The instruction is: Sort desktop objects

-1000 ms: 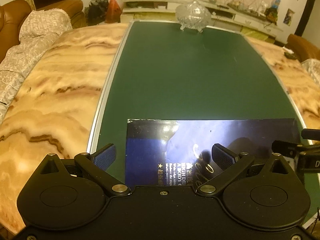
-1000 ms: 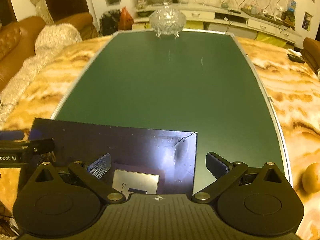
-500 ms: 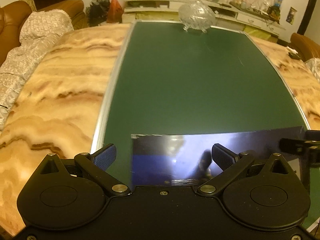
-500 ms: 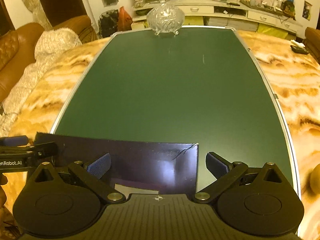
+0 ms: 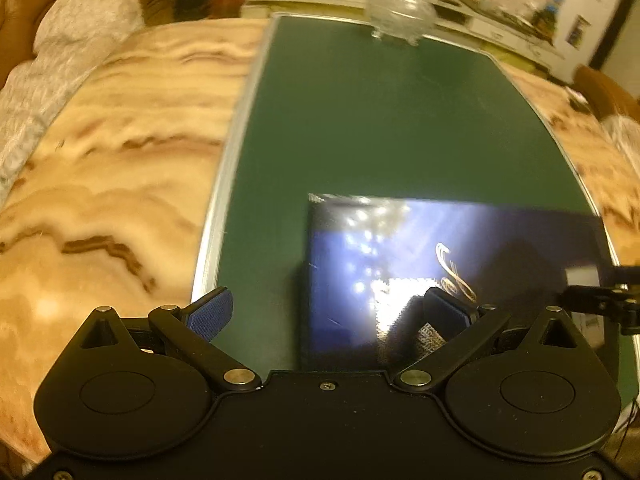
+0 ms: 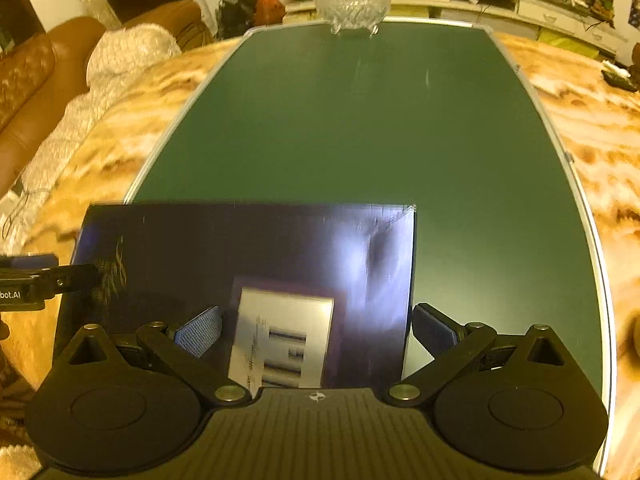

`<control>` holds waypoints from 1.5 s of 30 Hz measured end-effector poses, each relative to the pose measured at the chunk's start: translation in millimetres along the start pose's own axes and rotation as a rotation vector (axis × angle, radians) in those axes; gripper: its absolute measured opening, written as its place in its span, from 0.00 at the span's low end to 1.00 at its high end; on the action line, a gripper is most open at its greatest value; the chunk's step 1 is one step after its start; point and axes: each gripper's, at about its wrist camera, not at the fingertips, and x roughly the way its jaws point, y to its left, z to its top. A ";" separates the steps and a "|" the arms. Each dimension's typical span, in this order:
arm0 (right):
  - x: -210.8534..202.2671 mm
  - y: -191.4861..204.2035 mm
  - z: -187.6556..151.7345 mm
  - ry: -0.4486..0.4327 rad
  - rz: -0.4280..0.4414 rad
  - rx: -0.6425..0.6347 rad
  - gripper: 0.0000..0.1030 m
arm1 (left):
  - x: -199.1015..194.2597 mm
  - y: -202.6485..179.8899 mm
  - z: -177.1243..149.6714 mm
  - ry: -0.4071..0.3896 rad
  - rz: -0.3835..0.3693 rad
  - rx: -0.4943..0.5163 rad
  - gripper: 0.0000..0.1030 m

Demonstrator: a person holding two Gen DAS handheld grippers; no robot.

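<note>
A glossy dark blue box (image 5: 420, 264) lies flat at the near end of the green mat (image 5: 380, 128), showing more of its top than half a second ago. Both the left gripper (image 5: 328, 312) and right gripper (image 6: 316, 328) hover above it, spread wide and empty. Judging by this, the box is not yet grasped for sorting.

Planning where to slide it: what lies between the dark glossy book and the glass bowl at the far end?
Only bare green mat lies between the book and the glass bowl, clearest in the right wrist view.
</note>
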 end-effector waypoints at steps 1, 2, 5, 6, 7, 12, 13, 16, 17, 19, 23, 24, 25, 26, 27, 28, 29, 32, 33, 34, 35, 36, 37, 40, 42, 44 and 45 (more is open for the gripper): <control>-0.7 -0.3 -3.6 0.007 0.007 0.000 1.00 | -1.0 -3.2 -3.6 -0.001 0.003 0.016 1.00; -1.5 -0.3 -7.4 0.012 0.013 -0.003 1.00 | -1.9 -6.2 -7.2 -0.003 0.006 0.031 1.00; -4.3 0.1 -18.1 0.012 0.022 -0.009 1.00 | -2.8 -3.1 -14.8 0.000 -0.013 0.017 1.00; -5.2 0.5 -19.2 0.009 0.023 -0.009 1.00 | -2.0 -0.8 -16.4 0.004 -0.025 0.003 1.00; -6.1 1.0 -19.9 0.006 0.023 -0.010 1.00 | -1.0 1.2 -17.8 0.009 -0.037 -0.009 1.00; -9.0 -0.8 -19.7 -0.005 0.035 0.001 1.00 | 6.8 -1.9 -18.5 0.038 -0.097 -0.015 1.00; -9.5 -2.0 -19.8 -0.006 0.040 0.004 1.00 | 6.4 -2.7 -18.4 0.037 -0.097 -0.014 1.00; -11.6 -4.1 -21.6 -0.010 0.050 0.003 1.00 | 3.2 1.8 -18.6 0.028 -0.095 -0.019 1.00; -12.3 -3.9 -22.0 -0.012 0.052 0.001 1.00 | 1.5 4.9 -19.1 0.023 -0.098 -0.026 1.00; -12.9 -3.4 -22.3 -0.015 0.051 0.001 1.00 | 0.3 10.1 -19.9 0.024 -0.125 -0.043 1.00; -12.4 -1.4 -22.6 -0.021 0.042 0.002 1.00 | -1.0 10.9 -19.4 0.027 -0.166 -0.058 1.00; -12.3 -0.9 -23.2 -0.023 0.040 -0.002 1.00 | -1.4 8.4 -19.3 0.026 -0.177 -0.057 1.00; -12.5 -0.7 -24.1 -0.024 0.039 -0.006 1.00 | -1.4 4.5 -19.3 0.027 -0.184 -0.051 1.00; -12.6 -0.9 -25.0 -0.024 0.039 -0.010 1.00 | -1.3 0.6 -19.5 0.027 -0.188 -0.044 1.00; -12.9 -1.2 -25.6 -0.024 0.040 -0.013 1.00 | -0.8 -3.1 -20.5 0.027 -0.173 -0.034 1.00; -13.2 -1.4 -26.2 -0.025 0.042 -0.015 1.00 | -0.4 -6.8 -21.5 0.027 -0.157 -0.024 1.00; -13.3 -1.4 -26.6 -0.027 0.042 -0.017 1.00 | 0.1 -10.0 -22.5 0.028 -0.143 -0.015 1.00; -12.6 0.0 -28.0 -0.031 0.033 -0.024 1.00 | -0.5 -8.2 -24.9 0.030 -0.150 -0.032 1.00; -12.1 0.8 -28.5 -0.033 0.029 -0.027 1.00 | -1.1 -8.3 -25.1 0.031 -0.152 -0.031 1.00; -11.6 1.5 -29.0 -0.034 0.024 -0.030 1.00 | -1.3 -8.6 -25.5 0.031 -0.151 -0.027 1.00; -11.4 2.4 -29.4 -0.035 0.020 -0.033 1.00 | -1.1 -9.8 -26.1 0.032 -0.146 -0.019 1.00; -11.3 3.3 -29.8 -0.037 0.015 -0.035 1.00 | -1.0 -10.9 -26.6 0.032 -0.141 -0.012 1.00; -11.2 4.3 -30.1 -0.038 0.010 -0.037 1.00 | -1.4 -11.7 -27.2 0.032 -0.136 -0.012 1.00; -14.9 6.2 -28.7 -0.049 0.016 -0.033 1.00 | -2.9 -12.9 -28.1 0.034 -0.125 -0.019 1.00; -19.2 6.4 -26.1 -0.061 0.022 -0.031 1.00 | -6.1 -11.5 -27.2 0.032 -0.131 -0.031 1.00; -22.1 6.3 -22.9 -0.068 0.028 -0.028 1.00 | -9.3 -10.6 -25.0 0.022 -0.135 -0.028 1.00; -23.4 6.4 -21.7 -0.071 0.030 -0.027 1.00 | -10.6 -10.1 -23.9 0.018 -0.137 -0.028 1.00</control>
